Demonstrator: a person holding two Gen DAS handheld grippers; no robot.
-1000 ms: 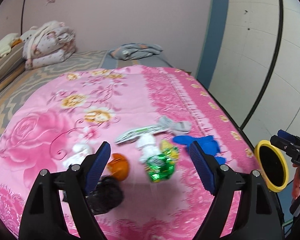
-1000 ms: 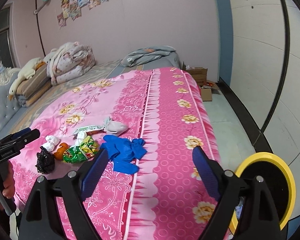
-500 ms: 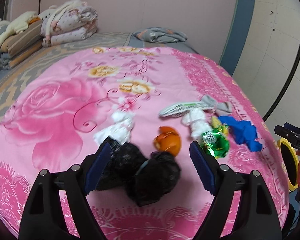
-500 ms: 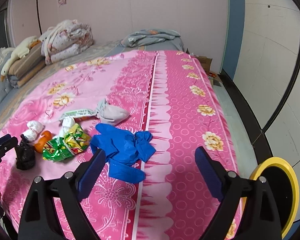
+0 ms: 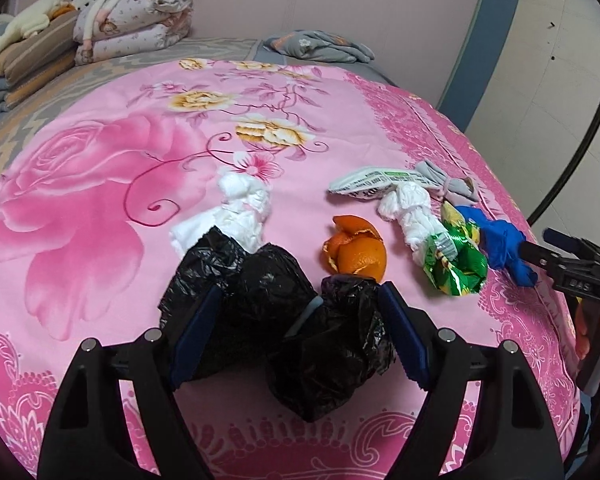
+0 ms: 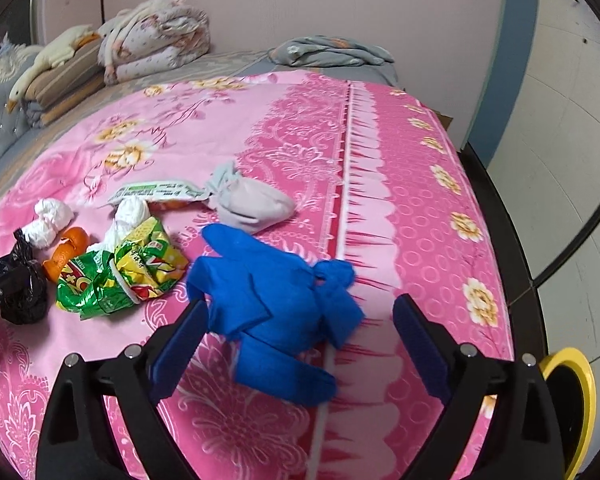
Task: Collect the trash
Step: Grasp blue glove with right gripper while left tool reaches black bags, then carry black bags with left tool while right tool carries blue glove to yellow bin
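Observation:
Trash lies on a pink flowered bedspread (image 5: 100, 184). My left gripper (image 5: 300, 292) hangs low over two crumpled black plastic bags (image 5: 260, 280); its jaws are closing with the bags between them, and the pads do not clearly press. Just beyond are an orange peel (image 5: 356, 252), white crumpled wads (image 5: 236, 208) and a green snack wrapper (image 5: 456, 268). My right gripper (image 6: 300, 302) straddles a blue glove (image 6: 268, 300); its jaws are opening and stand clear of the glove. A grey knotted bundle (image 6: 252, 200) and a flat white-green packet (image 6: 152, 192) lie farther back.
A yellow-rimmed black bin (image 6: 568, 396) stands on the floor off the bed's right edge. Folded quilts (image 6: 156, 36) and a plush goose (image 6: 40, 64) are piled at the far left, and grey clothing (image 6: 332, 52) lies at the far end. A hand (image 5: 592, 332) holds the right gripper.
Both grippers have come down toward the bed. The left one shifted from over the green wrapper to the black bags. The right one closed in on the blue glove.

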